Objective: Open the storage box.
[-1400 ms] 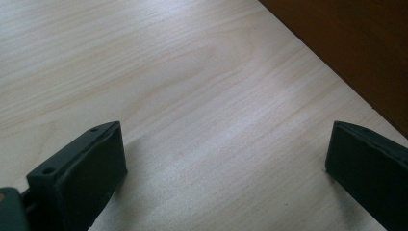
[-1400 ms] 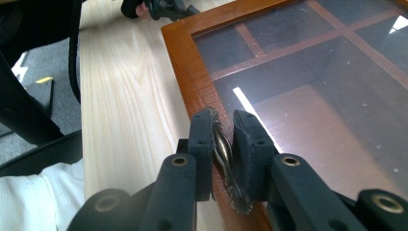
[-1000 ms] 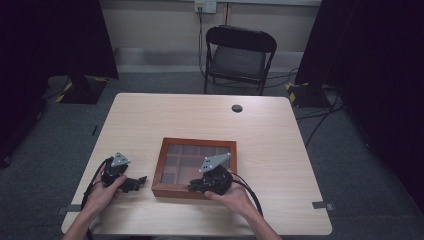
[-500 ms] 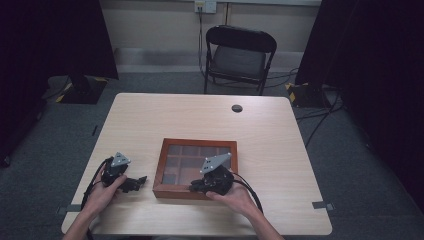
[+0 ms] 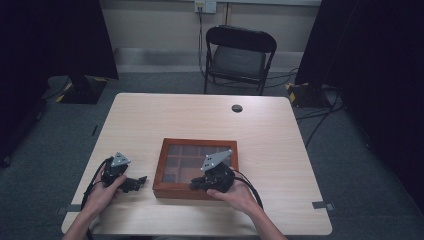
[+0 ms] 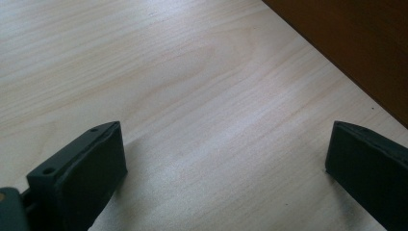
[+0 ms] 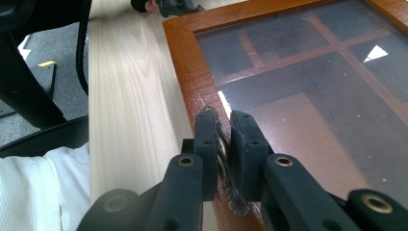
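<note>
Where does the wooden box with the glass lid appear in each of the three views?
High view: wooden box at the centre, near the table's front edge, under the right claw.
Left gripper view: its brown side in the top right corner, beyond the open left claw.
Right gripper view: frame and glass lid at upper right; the claw is shut on a small metal piece at its edge.
Shared landmark: the pale table beside the box.
</note>
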